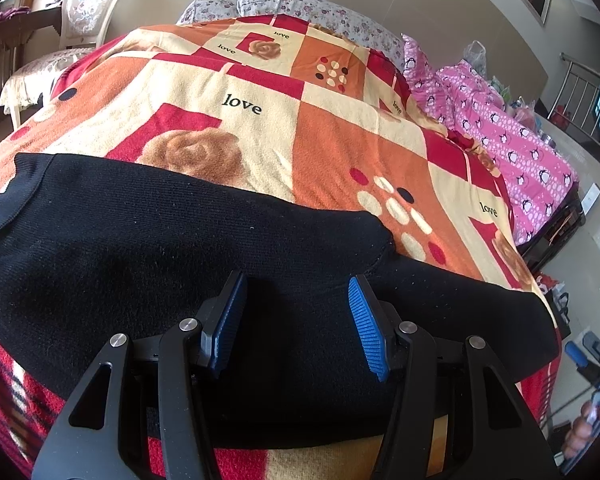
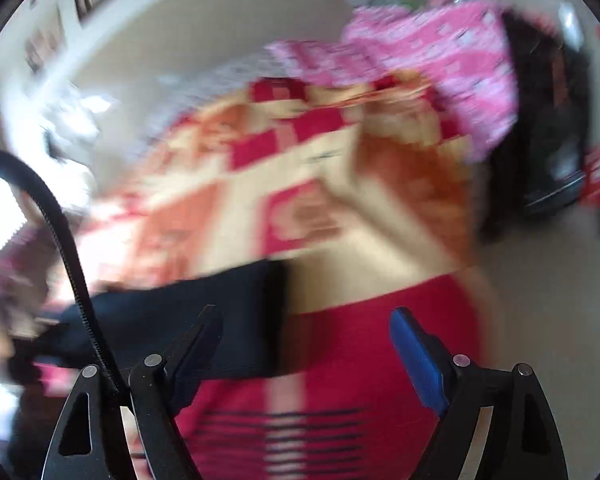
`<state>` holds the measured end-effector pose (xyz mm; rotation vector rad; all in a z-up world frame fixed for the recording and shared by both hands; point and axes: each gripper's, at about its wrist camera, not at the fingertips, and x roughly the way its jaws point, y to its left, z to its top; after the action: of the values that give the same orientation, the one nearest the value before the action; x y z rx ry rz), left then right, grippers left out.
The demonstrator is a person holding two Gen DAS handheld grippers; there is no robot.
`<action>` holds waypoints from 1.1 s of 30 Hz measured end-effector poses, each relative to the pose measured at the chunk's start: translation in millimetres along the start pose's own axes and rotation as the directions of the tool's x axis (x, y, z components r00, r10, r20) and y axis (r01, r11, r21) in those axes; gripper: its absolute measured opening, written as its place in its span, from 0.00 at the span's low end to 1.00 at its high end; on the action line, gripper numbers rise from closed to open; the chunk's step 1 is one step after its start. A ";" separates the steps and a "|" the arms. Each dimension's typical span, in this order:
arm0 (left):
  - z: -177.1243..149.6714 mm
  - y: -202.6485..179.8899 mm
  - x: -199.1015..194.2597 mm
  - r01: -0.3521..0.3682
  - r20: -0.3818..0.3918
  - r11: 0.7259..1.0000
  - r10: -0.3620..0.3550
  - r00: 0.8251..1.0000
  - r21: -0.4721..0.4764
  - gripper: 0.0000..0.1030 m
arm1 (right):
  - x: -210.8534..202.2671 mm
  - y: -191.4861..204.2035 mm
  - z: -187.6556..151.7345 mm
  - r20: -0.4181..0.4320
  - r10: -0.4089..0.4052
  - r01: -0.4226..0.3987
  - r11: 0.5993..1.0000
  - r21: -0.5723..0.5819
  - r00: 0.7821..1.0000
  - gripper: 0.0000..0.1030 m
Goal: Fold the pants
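Black pants (image 1: 180,248) on patterned blanket (image 1: 340,132), no containers discernible

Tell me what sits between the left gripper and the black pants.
Nothing visible does. The left gripper hangs open directly over the black pants spread on the patterned blanket, with only bare black fabric showing between its fingers.

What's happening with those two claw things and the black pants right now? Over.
Left gripper open over black pants, nothing held. Right gripper open, empty, pants end at its left. Blanket underneath, nothing blocking.
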<state>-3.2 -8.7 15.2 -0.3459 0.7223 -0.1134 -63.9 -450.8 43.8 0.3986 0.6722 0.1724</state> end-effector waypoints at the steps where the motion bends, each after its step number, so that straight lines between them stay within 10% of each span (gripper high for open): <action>1: 0.1 0.1 0.1 0.000 0.000 1.000 0.000 1.000 0.000 0.51 | 3.6 3.3 -4.2 -0.032 0.081 -0.079 0.996 0.036 0.996 0.82; 14: -0.3 -1.2 -0.5 -0.005 -0.001 1.000 0.005 1.000 0.003 0.51 | 36.7 7.8 -21.2 -0.073 0.150 -0.141 0.983 0.114 0.986 0.84; 19: 0.0 -0.9 -0.6 -0.008 -0.001 1.000 0.008 1.000 0.007 0.51 | 37.6 -3.7 -23.5 -0.074 0.234 -0.214 0.953 0.215 0.969 0.59; 28: 3.8 -17.4 -3.3 -0.044 -0.011 0.998 0.045 0.999 0.055 0.51 | 39.9 -9.7 -32.2 0.006 0.114 -0.113 0.971 0.213 0.993 0.19; 33: 14.4 -90.3 -6.3 0.168 -0.092 0.974 -0.156 0.984 0.153 0.51 | 36.1 -5.0 -42.2 0.083 0.081 -0.094 0.981 0.169 0.993 0.16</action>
<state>3.2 -88.1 60.6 -0.2468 0.7576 -0.3400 -62.7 -432.4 -8.9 0.5993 0.5970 0.1821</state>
